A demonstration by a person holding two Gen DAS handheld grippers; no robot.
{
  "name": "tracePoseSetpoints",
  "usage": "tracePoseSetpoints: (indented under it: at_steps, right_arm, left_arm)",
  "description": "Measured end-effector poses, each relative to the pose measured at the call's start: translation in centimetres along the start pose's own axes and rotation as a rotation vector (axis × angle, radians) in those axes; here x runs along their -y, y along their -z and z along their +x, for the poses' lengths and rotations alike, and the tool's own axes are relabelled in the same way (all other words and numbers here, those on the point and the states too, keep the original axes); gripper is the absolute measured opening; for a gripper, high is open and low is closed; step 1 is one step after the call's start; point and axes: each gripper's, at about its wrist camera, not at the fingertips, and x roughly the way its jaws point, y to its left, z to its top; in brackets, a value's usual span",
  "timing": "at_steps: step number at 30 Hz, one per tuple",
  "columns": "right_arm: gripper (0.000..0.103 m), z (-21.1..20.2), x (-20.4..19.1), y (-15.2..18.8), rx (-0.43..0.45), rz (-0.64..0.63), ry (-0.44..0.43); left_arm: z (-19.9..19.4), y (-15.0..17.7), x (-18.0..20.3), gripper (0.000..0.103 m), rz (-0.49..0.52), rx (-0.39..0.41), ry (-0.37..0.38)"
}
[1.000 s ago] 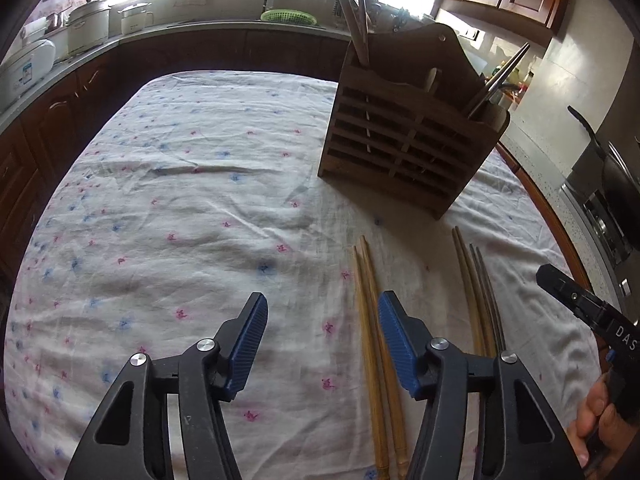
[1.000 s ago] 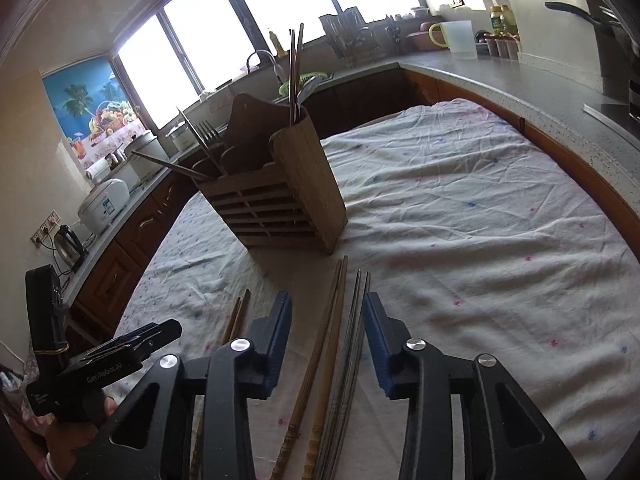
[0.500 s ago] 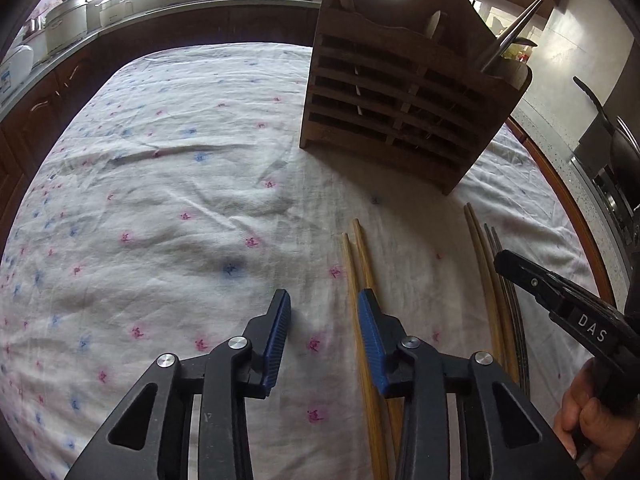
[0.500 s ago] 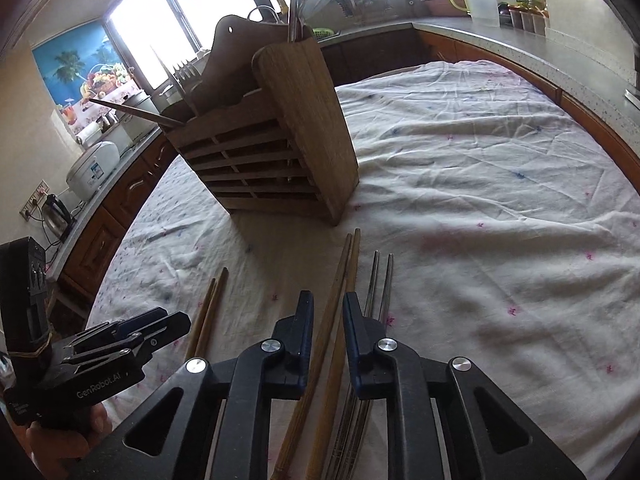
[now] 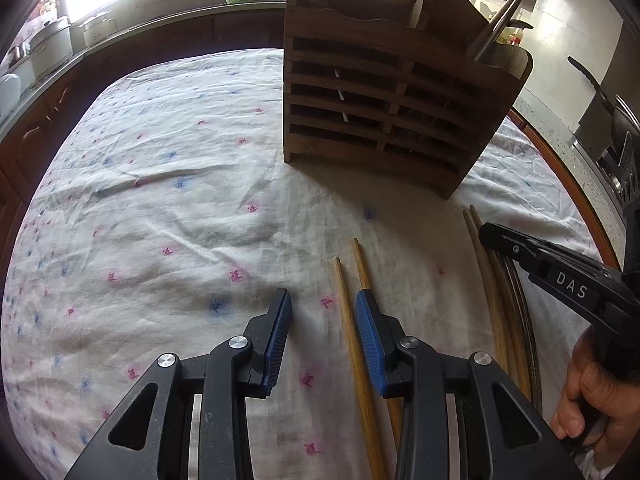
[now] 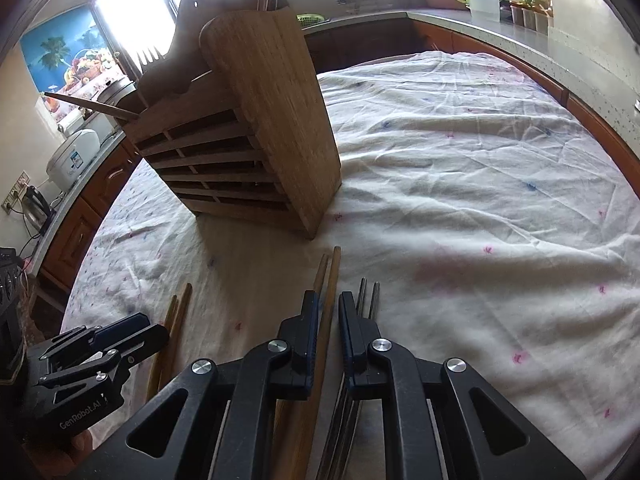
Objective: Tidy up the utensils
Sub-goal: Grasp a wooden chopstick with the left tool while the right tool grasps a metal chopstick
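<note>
Three pairs of chopsticks lie side by side on the flowered cloth [image 5: 168,168] in front of the slatted wooden holder [image 5: 384,120], which already has utensils standing in it. One stick of the light bamboo pair [image 5: 352,320] lies between my left gripper [image 5: 323,330] blades, which have just been narrowing and are not yet touching it. My right gripper [image 6: 329,336] has just been clamping down and its blades now pinch a stick of the brown wooden pair [image 6: 330,280], with the dark metal pair [image 6: 368,296] just beside its outer blade.
</note>
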Motion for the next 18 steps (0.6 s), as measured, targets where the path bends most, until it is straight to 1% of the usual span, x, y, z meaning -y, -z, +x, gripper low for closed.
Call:
tracePoseSetpoints:
  at_steps: [2, 6, 7, 8, 9, 10, 13, 16, 18]
  right_arm:
    - [0.007, 0.4, 0.0, -0.3, -0.003, -0.013, 0.013]
    - [0.008, 0.9, -0.8, -0.8, -0.005, -0.058, 0.047]
    - [0.008, 1.0, -1.0, -0.9, -0.004, -0.069, 0.057]
    - [0.008, 1.1, -1.1, -0.9, -0.003, -0.073, 0.060]
    - [0.008, 1.2, -1.1, -0.9, -0.001, -0.072, 0.059]
    - [0.008, 1.2, -1.1, -0.9, 0.000, -0.075, 0.060]
    - [0.008, 1.2, -1.1, -0.9, 0.001, -0.083, 0.060]
    - [0.006, 0.6, -0.6, -0.9, -0.003, -0.028, 0.005]
    - [0.005, -0.7, -0.6, -0.6, 0.023, -0.016, -0.010]
  left_arm:
    - [0.1, 0.0, 0.3, 0.033, 0.020, 0.000, -0.015]
    - [0.5, 0.1, 1.8, 0.033, 0.072, 0.001, -0.074]
    - [0.5, 0.2, 2.1, 0.032, 0.081, 0.008, -0.075]
    - [0.5, 0.3, 2.3, 0.025, 0.086, 0.015, -0.069]
    - [0.4, 0.4, 2.4, 0.011, 0.089, 0.022, -0.061]
    - [0.4, 0.4, 2.5, 0.006, 0.090, 0.023, -0.054]
    - [0.4, 0.4, 2.1, 0.005, 0.070, 0.024, -0.029]
    - [-0.6, 0.6, 0.7, 0.003, 0.008, 0.026, 0.039]
    - [-1.8, 0.8, -0.2, 0.003, -0.019, 0.052, 0.064]
